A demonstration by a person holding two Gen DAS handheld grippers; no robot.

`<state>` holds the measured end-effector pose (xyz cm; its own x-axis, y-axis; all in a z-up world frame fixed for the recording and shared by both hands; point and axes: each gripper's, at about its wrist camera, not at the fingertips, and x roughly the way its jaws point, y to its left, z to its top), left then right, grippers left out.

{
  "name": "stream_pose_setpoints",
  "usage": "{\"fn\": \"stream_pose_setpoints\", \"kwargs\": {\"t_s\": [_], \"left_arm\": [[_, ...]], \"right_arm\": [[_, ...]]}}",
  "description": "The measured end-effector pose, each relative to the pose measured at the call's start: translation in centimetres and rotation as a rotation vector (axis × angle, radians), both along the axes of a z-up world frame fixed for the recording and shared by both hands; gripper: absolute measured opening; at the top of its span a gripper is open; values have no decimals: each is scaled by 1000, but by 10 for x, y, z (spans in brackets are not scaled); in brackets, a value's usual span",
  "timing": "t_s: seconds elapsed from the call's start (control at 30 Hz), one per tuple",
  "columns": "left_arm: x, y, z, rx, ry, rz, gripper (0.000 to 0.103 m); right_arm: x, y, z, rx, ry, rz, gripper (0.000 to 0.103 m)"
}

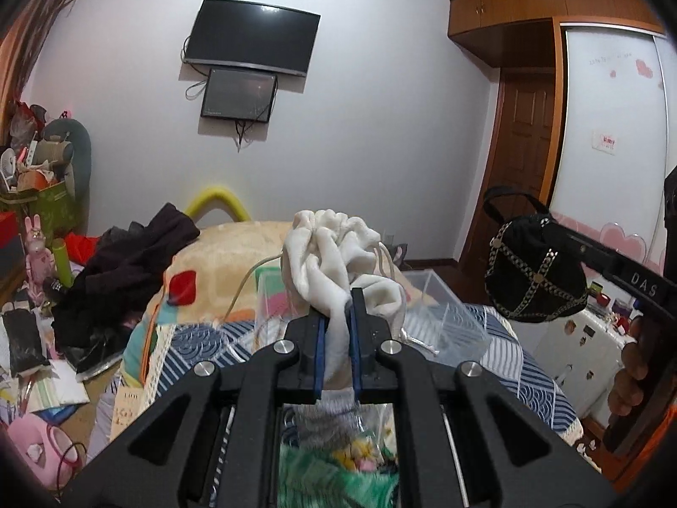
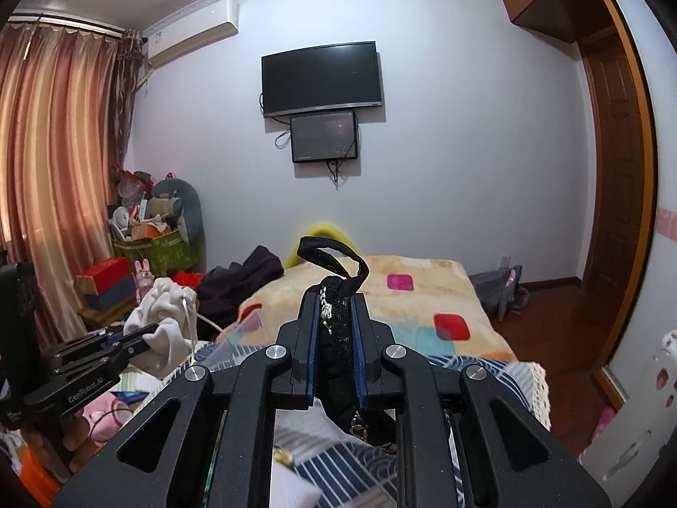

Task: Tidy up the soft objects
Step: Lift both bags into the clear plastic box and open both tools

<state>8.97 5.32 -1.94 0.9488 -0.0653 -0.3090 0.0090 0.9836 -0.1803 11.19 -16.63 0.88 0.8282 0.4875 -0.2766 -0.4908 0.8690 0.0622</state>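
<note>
My left gripper (image 1: 337,296) is shut on a white plush drawstring pouch (image 1: 334,249) and holds it in the air above the bed; the pouch also shows at the left of the right wrist view (image 2: 163,317). My right gripper (image 2: 336,300) is shut on a black fabric bag (image 2: 336,321) with a strap loop sticking up. In the left wrist view that black bag (image 1: 535,271) shows gold chain trim and hangs at the right, level with the pouch. Both are held apart over the bed.
A clear plastic box (image 1: 427,296) stands on the bed (image 2: 423,296) below the grippers. Dark clothes (image 1: 127,262) lie heaped at the bed's left. Clutter and boxes (image 2: 156,245) crowd the left floor. A white cabinet (image 1: 588,351) stands at the right.
</note>
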Motion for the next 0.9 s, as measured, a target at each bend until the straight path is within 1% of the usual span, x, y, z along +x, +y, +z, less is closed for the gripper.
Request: {"fn": "stream_pose_setpoints", "kwargs": {"t_s": [0.17, 0.33, 0.5, 0.63, 0.8, 0.9], "left_arm": [[21, 4, 6, 17, -1, 10, 9], [52, 4, -6, 37, 61, -1, 9], [81, 0, -27, 60, 146, 4, 9], [100, -2, -46, 72, 218, -4, 9], [115, -4, -63, 78, 292, -12, 9], [118, -7, -68, 81, 321, -19, 9]], "right_arm": [[15, 12, -3, -6, -2, 10, 12], [32, 26, -11, -23, 34, 39, 12], [53, 34, -29, -50, 109, 61, 12], [69, 37, -50, -79, 191, 59, 12], [78, 40, -71, -141, 273, 34, 12], [82, 41, -75, -171, 300, 24, 13]]}}
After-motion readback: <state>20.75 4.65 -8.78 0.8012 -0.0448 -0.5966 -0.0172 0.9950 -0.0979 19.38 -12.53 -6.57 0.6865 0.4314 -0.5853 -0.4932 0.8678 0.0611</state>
